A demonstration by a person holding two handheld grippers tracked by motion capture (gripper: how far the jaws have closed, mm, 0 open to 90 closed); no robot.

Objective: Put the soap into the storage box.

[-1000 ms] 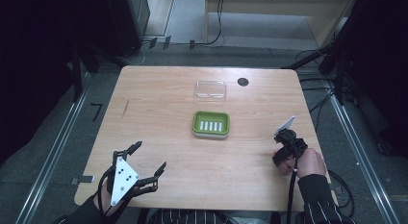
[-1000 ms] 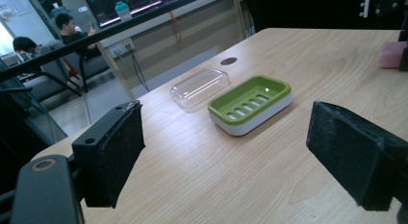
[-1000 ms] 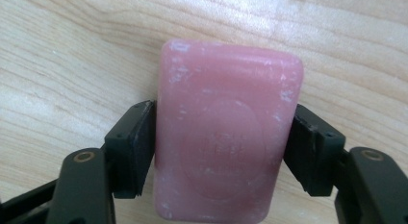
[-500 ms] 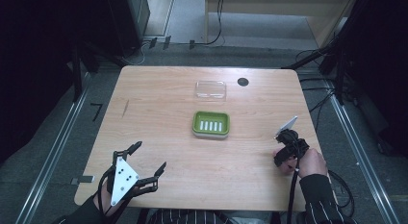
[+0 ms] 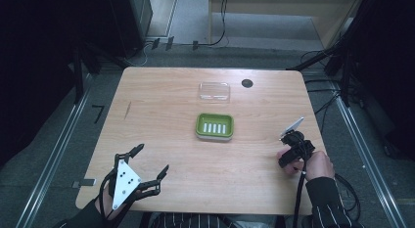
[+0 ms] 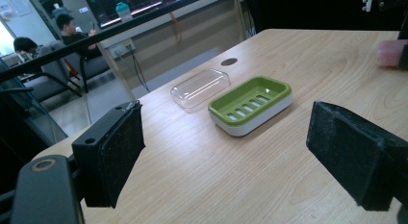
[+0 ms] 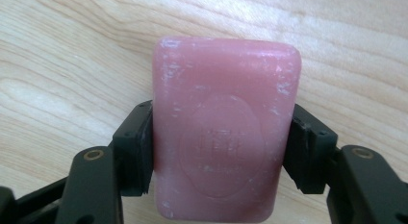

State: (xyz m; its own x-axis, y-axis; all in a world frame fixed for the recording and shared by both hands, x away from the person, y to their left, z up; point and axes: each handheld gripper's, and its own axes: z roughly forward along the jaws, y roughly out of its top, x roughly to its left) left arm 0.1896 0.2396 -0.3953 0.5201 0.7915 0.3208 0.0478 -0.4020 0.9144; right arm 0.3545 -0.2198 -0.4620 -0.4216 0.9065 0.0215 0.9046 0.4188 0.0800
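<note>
Two grippers are on the wooden table (image 5: 161,105) in the high view. The left gripper (image 5: 150,163) sits at the near left corner, grey three-cornered plate on top, jaws spread wide with nothing between them. The right gripper (image 5: 285,154) is near the right edge, held by the right hand (image 5: 315,164), pointing down at the tabletop; the bar of soap (image 5: 281,153) under it is barely a pink spot here. A green soap dish (image 5: 214,126) with a slotted floor stands near the table's middle, and a clear plastic lid (image 5: 214,91) lies just beyond it, apart from the dish. A dark round hole (image 5: 247,83) is in the tabletop to the right of the lid. Left gripper view: both black pads (image 6: 115,156) stand far apart, empty, bare wood between them. Ahead lies the soap dish (image 6: 250,105), white base under the green tray, the clear lid (image 6: 199,88) beside it on its far side, not touching. At the right edge a pink corner of the soap (image 6: 390,53) shows on the tabletop, well apart from the dish. Right gripper view: the pink bar of soap (image 7: 223,137) lies flat on the wood, embossed oval face up, whitish scuffs along its edges. The right gripper's (image 7: 219,149) pads press on the bar's two long sides; the jaws have just been closing and are clamped on the soap.
</note>
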